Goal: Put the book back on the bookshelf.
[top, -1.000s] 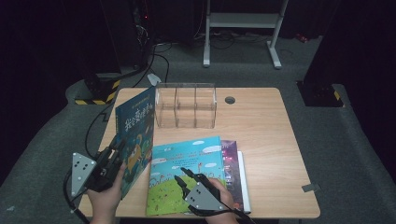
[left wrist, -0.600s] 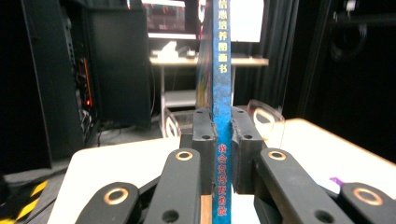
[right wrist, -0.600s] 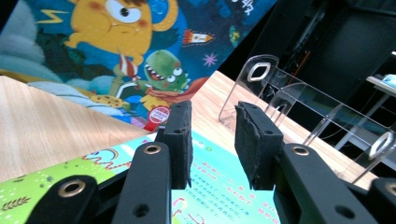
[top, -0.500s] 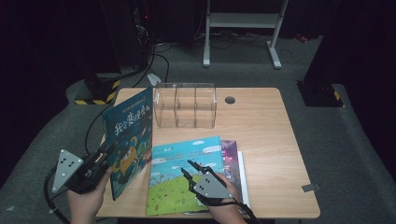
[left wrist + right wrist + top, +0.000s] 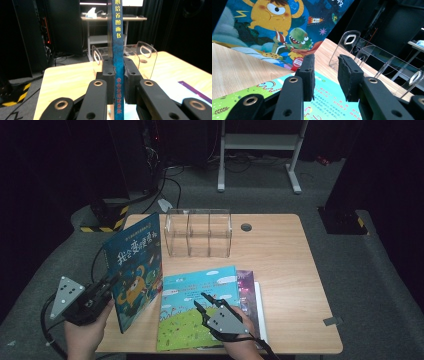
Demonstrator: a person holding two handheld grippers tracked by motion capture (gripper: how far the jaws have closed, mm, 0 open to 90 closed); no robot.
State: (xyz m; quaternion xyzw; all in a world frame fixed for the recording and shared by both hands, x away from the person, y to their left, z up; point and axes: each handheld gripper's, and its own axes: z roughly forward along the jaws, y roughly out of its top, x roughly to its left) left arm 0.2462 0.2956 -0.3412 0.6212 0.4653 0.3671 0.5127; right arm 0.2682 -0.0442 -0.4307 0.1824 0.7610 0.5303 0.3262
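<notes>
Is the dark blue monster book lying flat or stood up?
Stood up: the dark blue monster book leans off the table, spine clamped in the left tool.

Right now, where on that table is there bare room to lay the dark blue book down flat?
Bare wood lies right of the clear divider rack and the book stack, out to the table edge. The near-left is crowded by the stack and the held dark blue book.

monster book [image 5: 134, 270] upright at table [image 5: 285, 250] left edge, left of stacked books [image 5: 200, 307]; organizer [image 5: 198, 233] behind.
</notes>
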